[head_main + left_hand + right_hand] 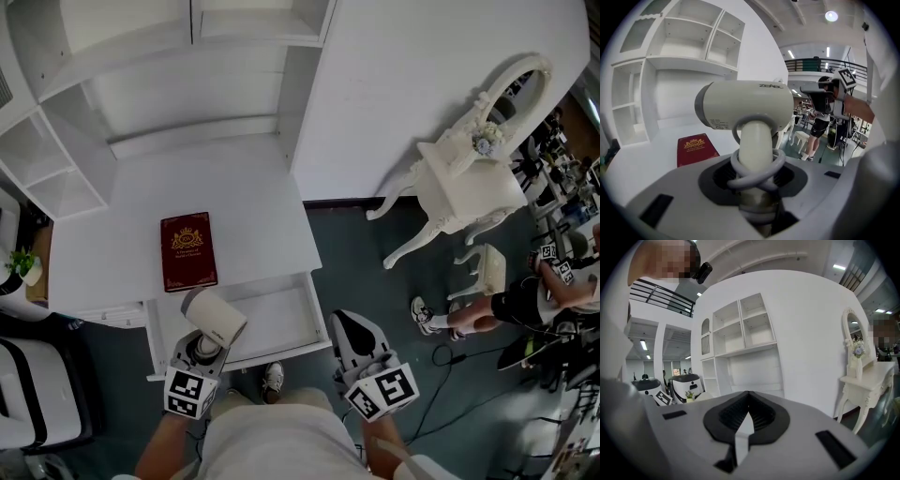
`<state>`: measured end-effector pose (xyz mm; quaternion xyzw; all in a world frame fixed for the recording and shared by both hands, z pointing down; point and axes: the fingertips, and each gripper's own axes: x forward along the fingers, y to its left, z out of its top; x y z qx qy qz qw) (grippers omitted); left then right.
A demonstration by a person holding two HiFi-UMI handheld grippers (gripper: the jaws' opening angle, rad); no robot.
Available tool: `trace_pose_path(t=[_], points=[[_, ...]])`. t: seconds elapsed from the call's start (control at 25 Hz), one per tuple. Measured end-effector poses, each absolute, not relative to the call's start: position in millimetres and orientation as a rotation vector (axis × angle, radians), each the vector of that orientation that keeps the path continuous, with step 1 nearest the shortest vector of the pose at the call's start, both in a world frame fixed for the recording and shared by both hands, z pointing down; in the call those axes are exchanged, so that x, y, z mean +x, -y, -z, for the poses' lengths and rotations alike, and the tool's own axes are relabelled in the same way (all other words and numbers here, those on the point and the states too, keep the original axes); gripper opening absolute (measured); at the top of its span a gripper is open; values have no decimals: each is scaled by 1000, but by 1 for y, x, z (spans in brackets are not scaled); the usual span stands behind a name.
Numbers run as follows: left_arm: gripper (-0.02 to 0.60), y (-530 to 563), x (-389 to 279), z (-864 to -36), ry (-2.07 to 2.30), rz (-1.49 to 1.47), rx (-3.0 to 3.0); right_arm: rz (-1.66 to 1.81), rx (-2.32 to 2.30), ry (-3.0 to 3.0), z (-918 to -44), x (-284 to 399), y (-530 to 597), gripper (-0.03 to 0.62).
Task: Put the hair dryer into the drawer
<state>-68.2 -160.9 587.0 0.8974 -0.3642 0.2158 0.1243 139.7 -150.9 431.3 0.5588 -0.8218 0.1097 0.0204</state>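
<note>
Dryer [214,319] over the open drawer [281,323]
My left gripper [205,347] clamps its handle [756,145], cord [740,176] looped round; my right gripper [354,339] is closed, empty.

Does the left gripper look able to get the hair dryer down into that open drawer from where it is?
Probably yes: the left gripper holds the hair dryer over the open drawer, and nothing shows in between.
</note>
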Motion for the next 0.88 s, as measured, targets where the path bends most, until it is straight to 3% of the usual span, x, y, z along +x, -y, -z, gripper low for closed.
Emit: trace_pose_path(t=[0.88], points=[[176, 167, -46, -715, 748, -1175, 2617, -386, 1794, 2468, -444, 165, 150, 8]])
